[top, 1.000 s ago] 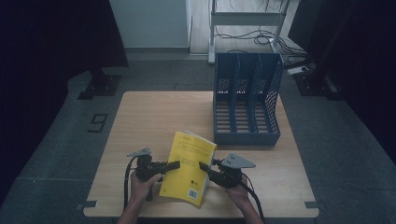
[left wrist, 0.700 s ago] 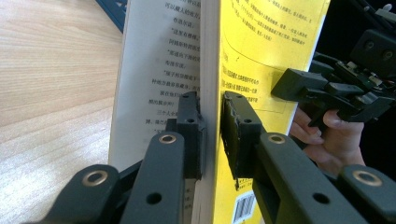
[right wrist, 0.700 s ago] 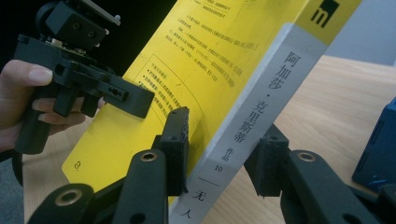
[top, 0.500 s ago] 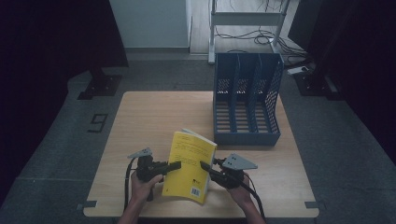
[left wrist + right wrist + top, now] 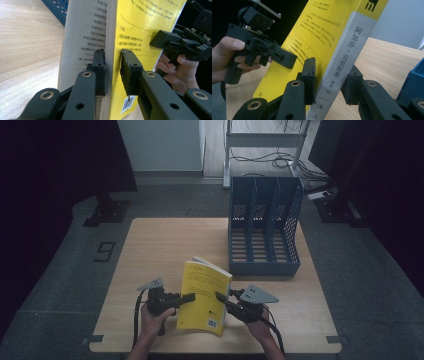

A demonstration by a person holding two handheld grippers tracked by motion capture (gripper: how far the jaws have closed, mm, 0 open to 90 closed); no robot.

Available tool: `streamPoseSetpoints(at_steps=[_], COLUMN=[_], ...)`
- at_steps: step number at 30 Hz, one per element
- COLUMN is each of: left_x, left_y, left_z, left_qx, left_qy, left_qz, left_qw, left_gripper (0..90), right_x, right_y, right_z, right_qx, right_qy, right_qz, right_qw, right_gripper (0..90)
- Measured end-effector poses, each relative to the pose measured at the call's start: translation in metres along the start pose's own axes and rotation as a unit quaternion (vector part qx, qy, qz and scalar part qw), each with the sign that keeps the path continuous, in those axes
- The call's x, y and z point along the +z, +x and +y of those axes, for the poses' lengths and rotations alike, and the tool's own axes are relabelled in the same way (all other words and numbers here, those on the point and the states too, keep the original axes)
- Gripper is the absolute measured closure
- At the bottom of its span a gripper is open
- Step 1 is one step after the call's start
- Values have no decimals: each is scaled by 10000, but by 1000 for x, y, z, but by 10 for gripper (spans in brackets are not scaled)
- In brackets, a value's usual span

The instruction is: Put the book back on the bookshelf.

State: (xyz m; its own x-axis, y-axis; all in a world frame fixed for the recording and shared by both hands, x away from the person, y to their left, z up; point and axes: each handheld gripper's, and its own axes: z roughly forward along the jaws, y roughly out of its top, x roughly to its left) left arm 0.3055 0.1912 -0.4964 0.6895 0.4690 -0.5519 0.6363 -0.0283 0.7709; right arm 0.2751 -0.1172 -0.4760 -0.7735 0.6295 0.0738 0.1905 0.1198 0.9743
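Held tilted above the wooden table (image 5: 150,250) at 6 o'clock: yellow paperback (image 5: 202,295), left gripper (image 5: 187,297) and right gripper (image 5: 220,297) both clamped on it, blue three-slot file rack (image 5: 264,227) at 1 o'clock seemingly awaiting it.

Grey shelf frame (image 5: 262,140) with cables (image 5: 260,162) beyond table (image 5: 160,245).

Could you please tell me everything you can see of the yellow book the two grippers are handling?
The yellow book is a paperback with a glossy yellow back cover bearing printed text and a barcode, a grey spine with Chinese characters, and white printed pages. It stands tilted near the front edge of the wooden table, in front of the blue file rack. The left gripper straddles its page edge; the right gripper straddles its spine.
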Motion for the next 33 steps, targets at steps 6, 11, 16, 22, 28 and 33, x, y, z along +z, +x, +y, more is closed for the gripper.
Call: streamPoseSetpoints(at_steps=[6,11,16,22,28,33], left_x=[1,1,2,-1,-2,-4], left_y=[1,2,2,0,-2,-3], left_z=[0,-1,0,1,1,1], left_qx=[-10,-13,0,74,169,254], left_qy=[26,31,-11,-139,-203,-202], left_qz=[0,14,70,142,190,183], left_qw=[10000,10000,10000,9998,9995,9993], left_gripper=[733,703,659,624,635,678], right_x=[0,0,-1,-2,-3,-4], right_y=[-1,-2,-3,-1,-1,0], right_z=[0,-1,-1,0,1,1], right_qx=[8,-5,31,-49,-69,-112], right_qy=[9,7,-12,-38,-58,-85], right_qz=[22,63,135,224,284,344], right_qw=[10000,10000,9999,9997,9996,9993], right_gripper=[672,672,678,683,683,678])
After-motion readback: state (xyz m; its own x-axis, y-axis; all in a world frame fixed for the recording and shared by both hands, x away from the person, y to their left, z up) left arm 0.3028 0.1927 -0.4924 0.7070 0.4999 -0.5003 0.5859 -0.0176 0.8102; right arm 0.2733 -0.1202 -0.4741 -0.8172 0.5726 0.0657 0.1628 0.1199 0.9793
